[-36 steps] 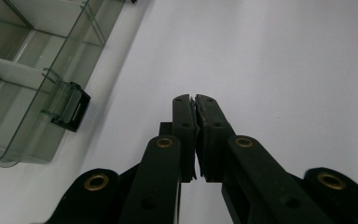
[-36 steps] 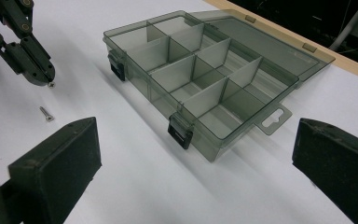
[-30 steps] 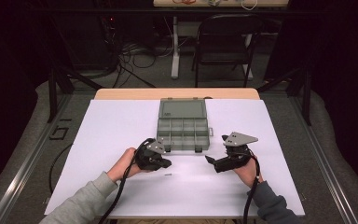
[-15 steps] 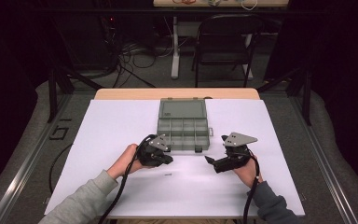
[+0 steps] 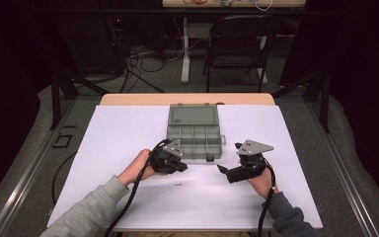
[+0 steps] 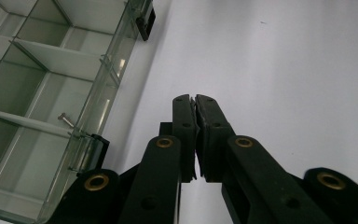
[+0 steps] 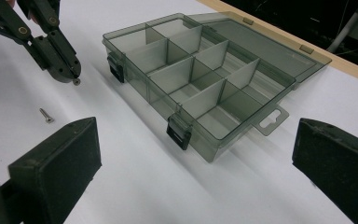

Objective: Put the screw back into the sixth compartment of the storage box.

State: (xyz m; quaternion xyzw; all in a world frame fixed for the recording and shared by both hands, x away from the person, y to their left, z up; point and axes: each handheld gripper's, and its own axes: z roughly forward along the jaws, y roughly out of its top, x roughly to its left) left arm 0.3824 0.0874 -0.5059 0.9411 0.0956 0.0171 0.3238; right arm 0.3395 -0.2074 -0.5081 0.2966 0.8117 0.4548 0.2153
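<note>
The screw [image 7: 76,82] is a tiny metal thing, and as far as I can tell it sits pinched at the very tip of the left gripper [image 5: 183,168], whose jaws are pressed together with only a sliver of something showing between them in the left gripper view. That gripper hangs low over the white table cover [image 5: 118,133], just off the near left corner of the organizer box [image 7: 142,86]. I judge the screw light, stiff and slippery: it won't bend or break, but with so little of it between the pads it could swivel or pop out if I ease the squeeze at all, so the shank close under the head is the place to hold it. A second loose screw [image 7: 46,115] lies flat on the cover a little nearer to me, apart from everything, and it will want to roll when nudged. Further right, the box stands with its lid laid back, its clear compartments nearly bare; one more screw [image 6: 65,120] rests in a cell by the front wall. Right of the box, the right gripper [image 5: 220,169] is spread wide, holding nothing, aimed at the box's front latches.
</note>
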